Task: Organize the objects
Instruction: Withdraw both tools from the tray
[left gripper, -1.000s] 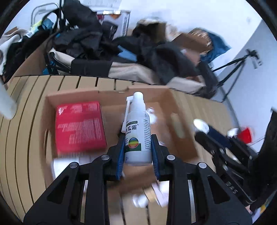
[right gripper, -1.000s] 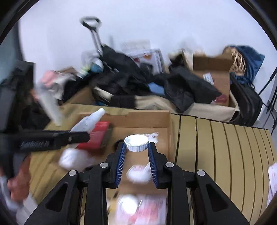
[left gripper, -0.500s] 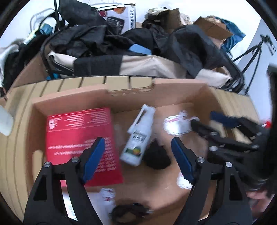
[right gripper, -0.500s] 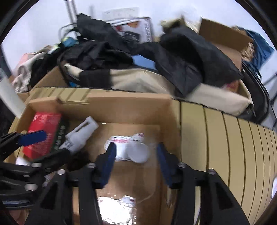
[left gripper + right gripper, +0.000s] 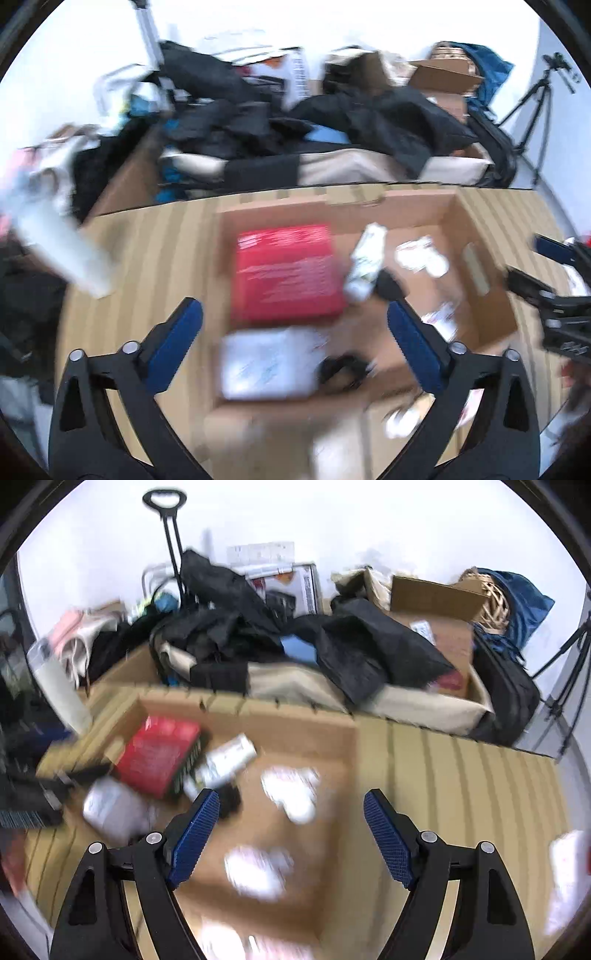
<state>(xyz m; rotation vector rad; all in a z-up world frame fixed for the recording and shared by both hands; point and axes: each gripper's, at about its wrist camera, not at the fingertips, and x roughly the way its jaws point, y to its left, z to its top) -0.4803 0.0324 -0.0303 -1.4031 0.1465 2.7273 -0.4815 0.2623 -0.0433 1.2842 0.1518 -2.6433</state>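
I can't read the blurred white items (image 5: 291,794) beside the red box (image 5: 159,755), and the picture's edge cuts off the white object (image 5: 565,878) far right of it.

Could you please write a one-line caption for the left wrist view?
Left gripper opening, empty, above a cardboard box holding a red box and white spray bottle.

One cardboard box (image 5: 476,229) holds one red packet (image 5: 286,273), one white spray bottle (image 5: 365,262), one pale flat packet (image 5: 266,363) and several blurred white items.
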